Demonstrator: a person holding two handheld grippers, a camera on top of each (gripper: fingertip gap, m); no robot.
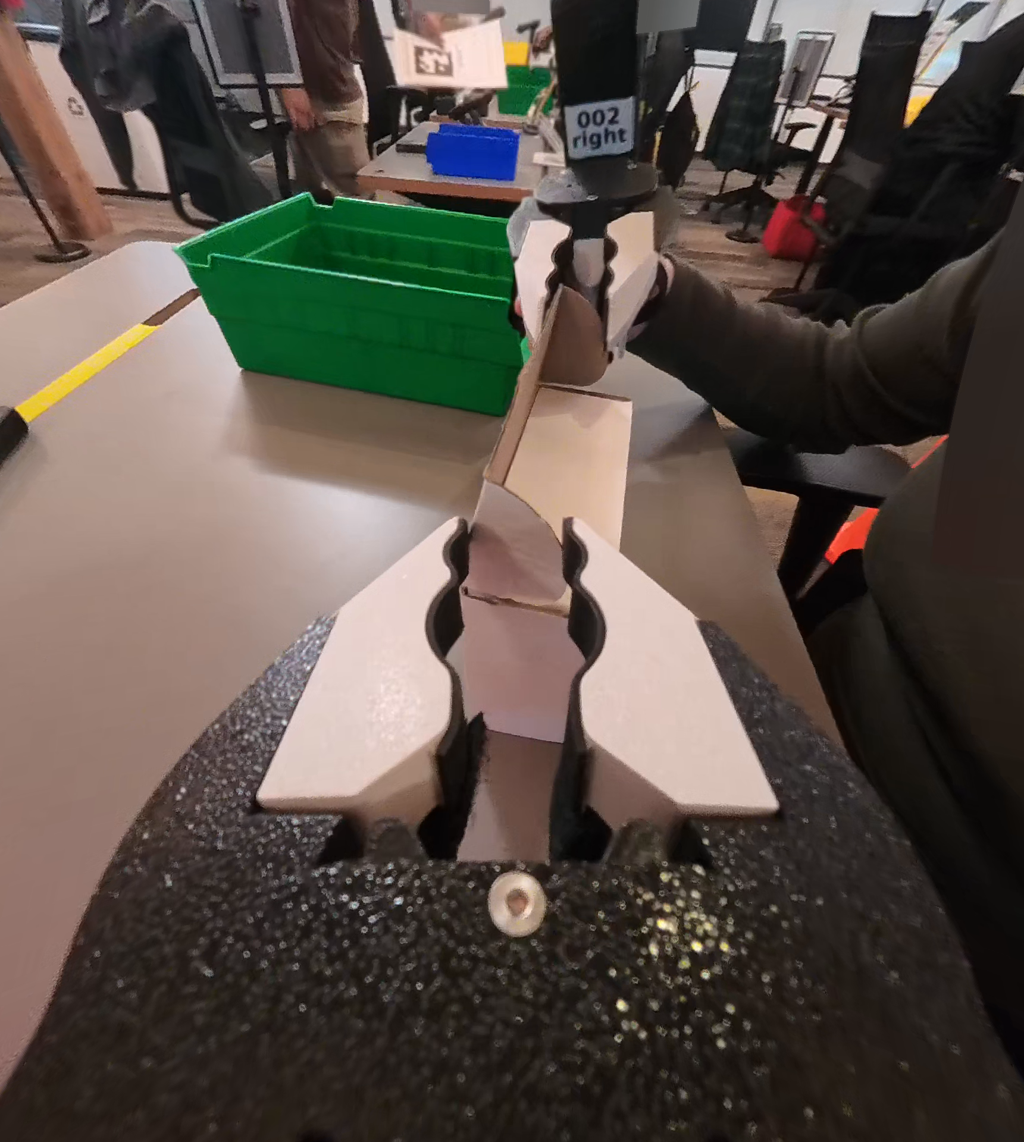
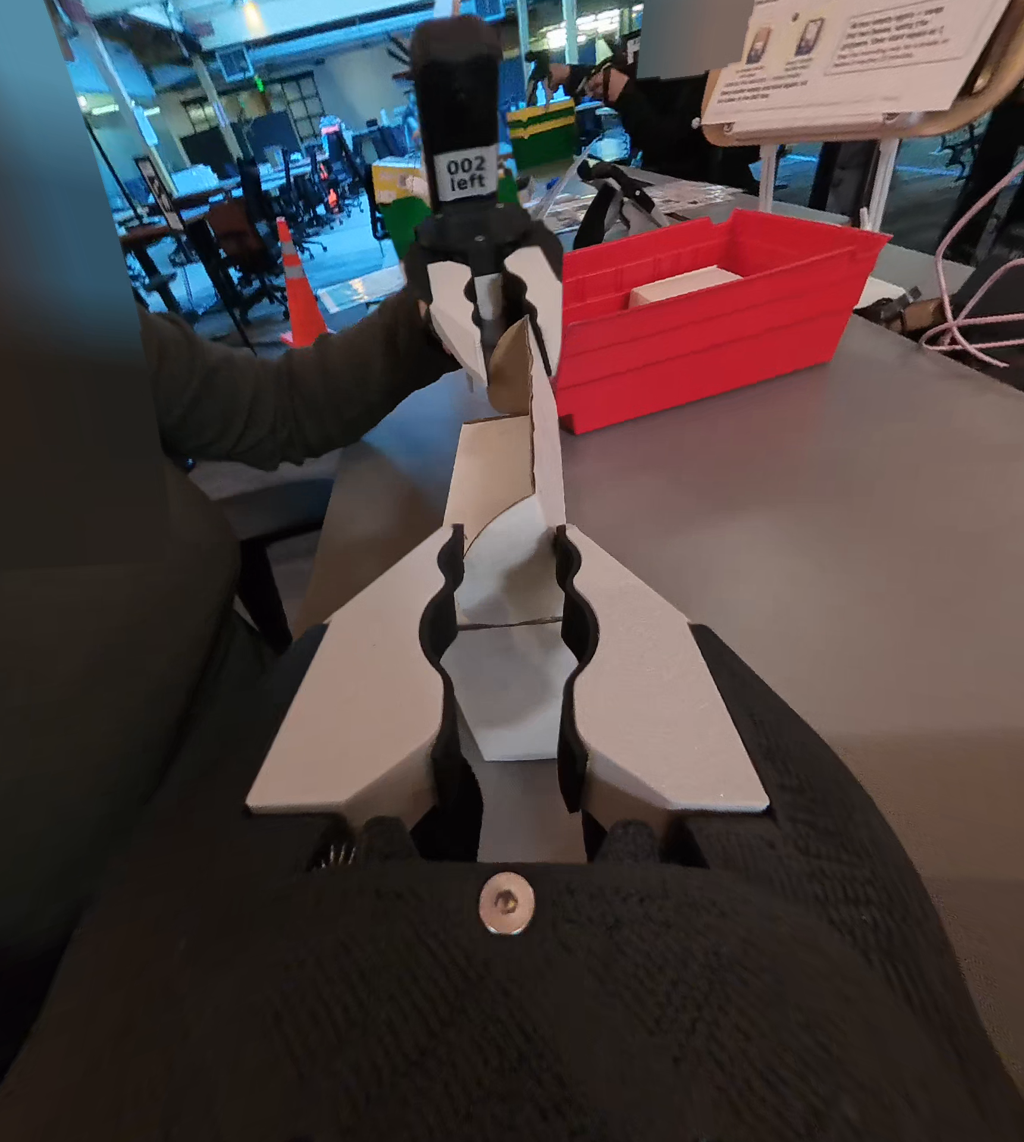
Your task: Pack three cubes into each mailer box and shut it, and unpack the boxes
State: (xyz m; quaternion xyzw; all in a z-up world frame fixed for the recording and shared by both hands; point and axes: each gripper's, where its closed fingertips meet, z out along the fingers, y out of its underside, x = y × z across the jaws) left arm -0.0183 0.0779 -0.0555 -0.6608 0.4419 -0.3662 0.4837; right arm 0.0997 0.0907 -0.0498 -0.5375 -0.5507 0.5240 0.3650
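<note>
Lengthwise, the white mailer box [image 1: 565, 457] spans between the left gripper [image 1: 515, 556] and right gripper [image 2: 506, 556], each clamping an end.

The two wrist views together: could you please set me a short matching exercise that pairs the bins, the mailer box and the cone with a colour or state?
Column one:
1. Bin in the left wrist view
2. Bin in the right wrist view
3. Mailer box
4. Traffic cone

Column two:
A. red, with a white box inside
B. gripped at both ends by the left tool and right tool
C. orange, on the floor
D. green, nothing visible inside

Pairs: 1-D, 2-A, 3-B, 4-C
</note>
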